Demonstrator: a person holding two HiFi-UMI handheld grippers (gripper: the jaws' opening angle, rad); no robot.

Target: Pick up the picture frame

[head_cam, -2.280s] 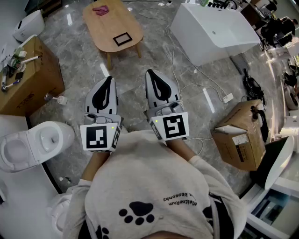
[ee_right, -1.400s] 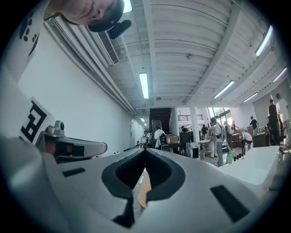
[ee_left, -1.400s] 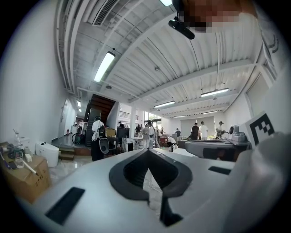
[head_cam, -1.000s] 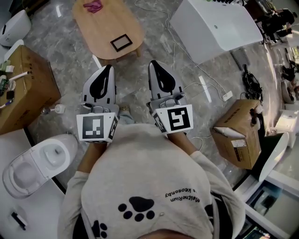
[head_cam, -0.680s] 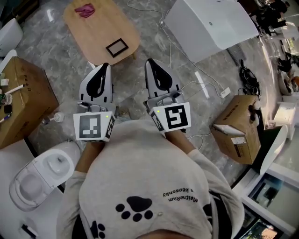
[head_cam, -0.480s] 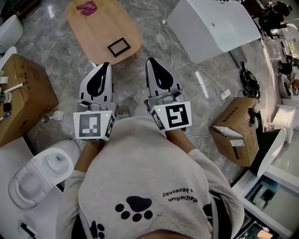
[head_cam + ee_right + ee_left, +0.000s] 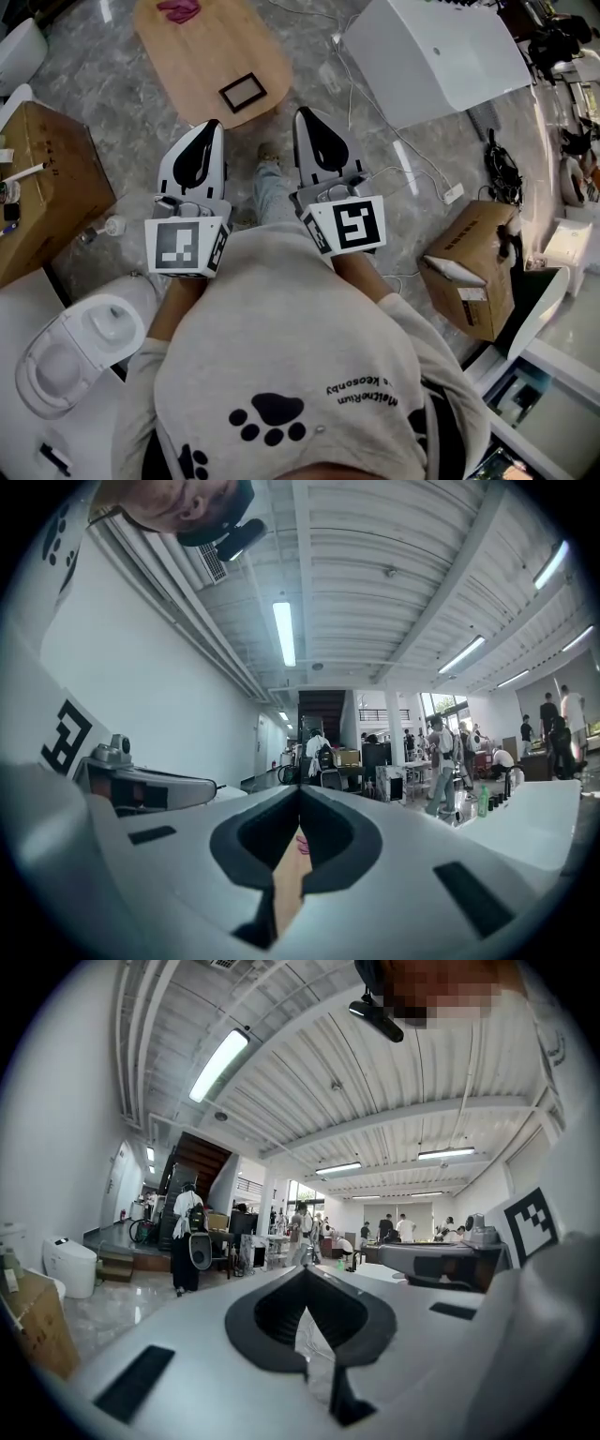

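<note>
The picture frame [image 7: 243, 93], small and black with a pale middle, lies flat near the front end of an oval wooden table [image 7: 197, 56]. A pink cloth [image 7: 178, 9] lies at the table's far end. My left gripper [image 7: 213, 124] and right gripper [image 7: 303, 112] are held side by side and level, tips just short of the table's near edge. Both are shut with nothing between the jaws. In the left gripper view the left gripper [image 7: 302, 1271] has its jaws meeting at the tip. Through the slit of the right gripper [image 7: 300, 791] a strip of table [image 7: 286, 883] shows.
A cardboard box [image 7: 42, 178] and a white toilet [image 7: 75, 337] stand at the left. A large white tub [image 7: 441, 52] is at the upper right, with cables [image 7: 375, 155] on the marble floor and another cardboard box [image 7: 473, 272] at the right. The person's leg [image 7: 269, 187] shows between the grippers.
Both grippers have moved toward the table, whose near edge and frame now lie closer to their tips. The person's leg has stepped into view between the grippers. Jaws stay shut.
</note>
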